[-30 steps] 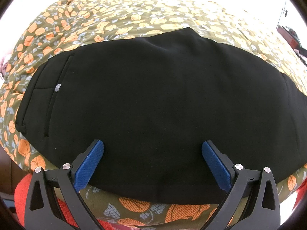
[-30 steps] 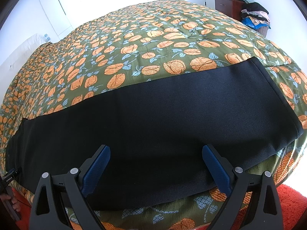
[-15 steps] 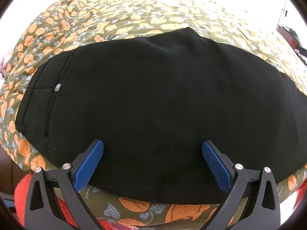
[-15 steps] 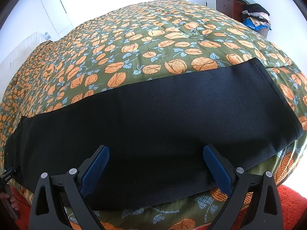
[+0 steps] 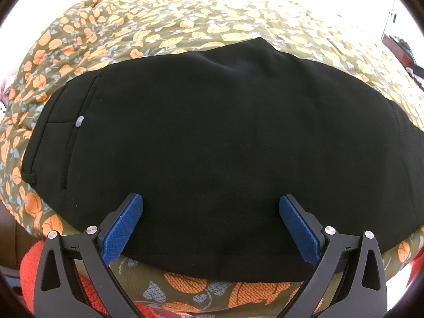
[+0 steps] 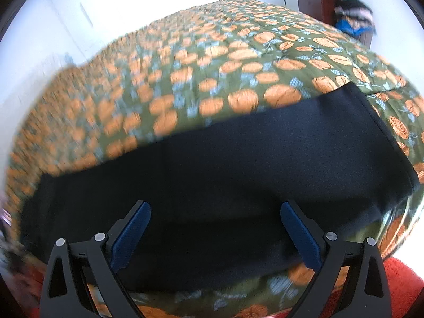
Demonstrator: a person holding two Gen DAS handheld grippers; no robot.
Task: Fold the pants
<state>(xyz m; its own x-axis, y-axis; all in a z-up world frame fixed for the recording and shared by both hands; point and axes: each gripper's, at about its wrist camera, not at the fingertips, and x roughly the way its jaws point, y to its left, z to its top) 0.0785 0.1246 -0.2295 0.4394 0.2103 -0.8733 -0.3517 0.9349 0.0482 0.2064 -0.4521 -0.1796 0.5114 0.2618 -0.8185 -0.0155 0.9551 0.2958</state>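
Black pants [image 5: 212, 137] lie flat along the near edge of a bed, folded lengthwise. The waistband end with a pocket and a small grey button [image 5: 79, 121] shows at the left of the left wrist view. The leg end with the hem [image 6: 381, 132] shows at the right of the right wrist view, where the pants [image 6: 212, 180] cross the frame. My left gripper [image 5: 211, 206] is open and empty above the near edge of the seat part. My right gripper [image 6: 215, 212] is open and empty above the near edge of the legs.
The bed carries a green quilt with orange flowers [image 6: 212, 61]. A red rug [image 6: 408, 286] lies on the floor by the bed and shows in the left wrist view [image 5: 29, 267] too. A wooden dresser with piled clothes [image 6: 347, 18] stands at the far right.
The right wrist view is now blurred and has shifted: my right gripper is moving, with the hem sitting further right and lower. The left gripper has not moved. Both stay open.
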